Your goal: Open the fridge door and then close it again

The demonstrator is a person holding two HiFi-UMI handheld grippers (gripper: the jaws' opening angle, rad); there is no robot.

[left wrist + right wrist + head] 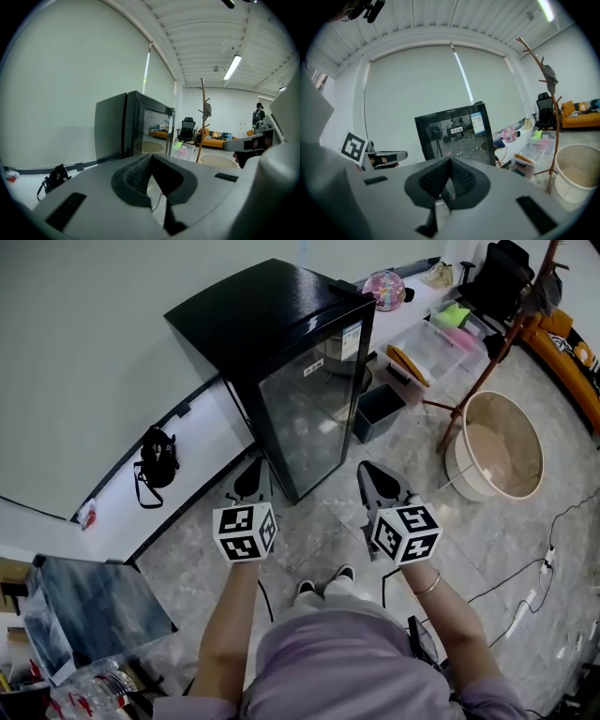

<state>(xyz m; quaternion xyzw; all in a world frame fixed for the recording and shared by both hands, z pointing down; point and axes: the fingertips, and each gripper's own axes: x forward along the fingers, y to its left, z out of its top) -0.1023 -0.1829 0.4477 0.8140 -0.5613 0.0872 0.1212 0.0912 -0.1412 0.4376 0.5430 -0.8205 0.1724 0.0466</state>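
Head view | fridge [281,343] glass door [314,413] is shut | left gripper [250,472] jaws pressed together, holding nothing | right gripper [374,476] same, near door

Office/lab rm, office chair [188,127], orange sofa [218,139], ceiling strip light [233,67], coat stand [202,117], plastic storage bins [431,345]

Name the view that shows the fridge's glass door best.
The right gripper view: the glass door faces it squarely. The head view sees the door steeply from above; the left gripper view catches it obliquely.
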